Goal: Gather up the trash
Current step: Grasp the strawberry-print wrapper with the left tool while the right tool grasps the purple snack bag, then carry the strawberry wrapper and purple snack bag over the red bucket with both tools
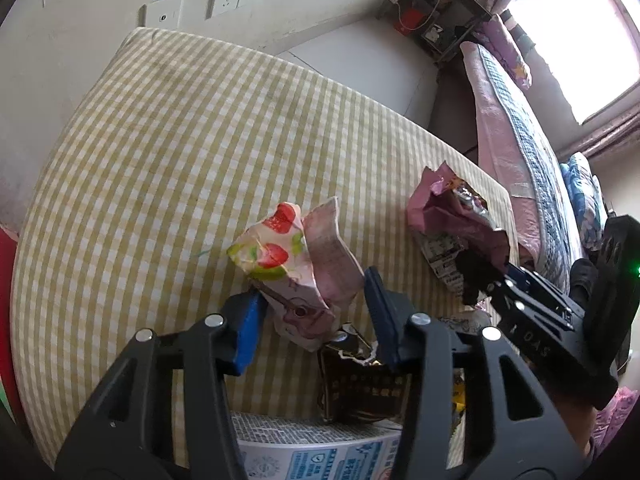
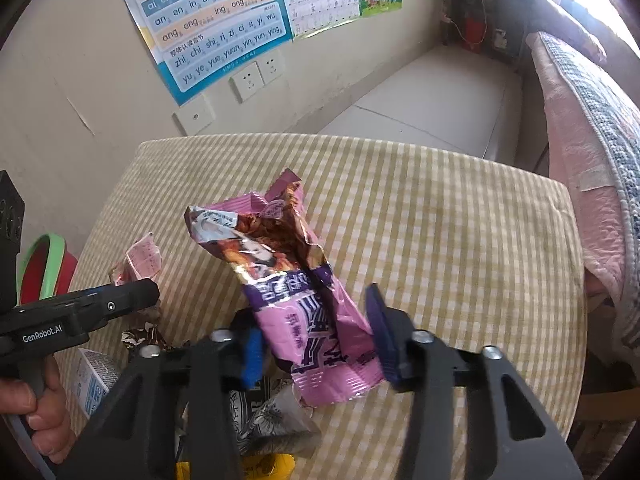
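Wrappers: light, crinkly, slippery film. Left tongs pinch strawberry wrapper; right tongs clamp pink bag. Hold low, at bunched folds.

Lighting: your 2 views are daylit from the window, blown out to white at upper right. Checked tablecloth evenly bright, with soft shadows only. Glare: foil sheen on the purple snack bag. Distortion: strong fisheye curve, with black vignette at the corners. Focus: centre sharp; black gripper frames at the bottom slightly soft, far shelf dim.
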`<state>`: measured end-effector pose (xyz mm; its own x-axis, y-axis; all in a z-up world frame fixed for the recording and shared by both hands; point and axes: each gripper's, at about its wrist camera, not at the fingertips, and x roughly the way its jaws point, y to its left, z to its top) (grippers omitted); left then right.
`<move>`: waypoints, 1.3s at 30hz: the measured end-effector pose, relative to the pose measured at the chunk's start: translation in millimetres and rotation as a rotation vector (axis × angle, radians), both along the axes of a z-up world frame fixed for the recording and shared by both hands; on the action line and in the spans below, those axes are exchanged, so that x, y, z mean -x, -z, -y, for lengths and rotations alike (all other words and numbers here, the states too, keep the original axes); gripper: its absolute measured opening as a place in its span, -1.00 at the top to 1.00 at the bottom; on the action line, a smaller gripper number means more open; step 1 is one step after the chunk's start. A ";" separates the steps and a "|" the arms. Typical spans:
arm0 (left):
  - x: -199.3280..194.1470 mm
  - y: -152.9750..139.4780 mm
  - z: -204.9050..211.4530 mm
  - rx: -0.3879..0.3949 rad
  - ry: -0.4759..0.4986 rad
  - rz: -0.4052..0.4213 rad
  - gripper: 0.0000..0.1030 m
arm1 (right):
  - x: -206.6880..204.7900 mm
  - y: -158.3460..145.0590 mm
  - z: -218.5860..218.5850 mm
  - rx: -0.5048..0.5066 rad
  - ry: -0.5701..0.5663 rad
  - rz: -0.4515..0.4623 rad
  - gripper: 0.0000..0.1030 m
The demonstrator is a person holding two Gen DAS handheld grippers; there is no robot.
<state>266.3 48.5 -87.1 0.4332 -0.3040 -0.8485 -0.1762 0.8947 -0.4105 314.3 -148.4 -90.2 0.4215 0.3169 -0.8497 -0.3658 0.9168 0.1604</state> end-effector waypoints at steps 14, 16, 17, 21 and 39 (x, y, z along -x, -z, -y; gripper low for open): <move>18.2 -37.8 -3.4 -0.043 0.019 0.091 0.13 | 11.8 -34.4 13.6 -0.019 0.026 0.075 0.50; 21.9 -45.6 0.7 -0.055 0.028 0.106 0.13 | 15.8 -42.3 15.5 -0.023 0.025 0.085 0.50; 24.3 -48.5 1.4 -0.057 0.032 0.111 0.13 | 18.6 -46.4 16.4 -0.024 0.025 0.091 0.50; 37.3 -60.8 4.5 -0.077 0.050 0.131 0.13 | 31.8 -59.5 20.3 -0.028 0.030 0.109 0.50; 115.5 -99.0 -6.7 -0.121 0.024 0.194 0.13 | 100.8 -107.4 12.7 -0.054 0.009 0.161 0.50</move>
<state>150.8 55.2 11.8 0.5858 -0.2175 -0.7807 -0.0819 0.9425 -0.3240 213.4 -161.1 17.2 0.5538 0.3556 -0.7529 -0.3828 0.9117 0.1490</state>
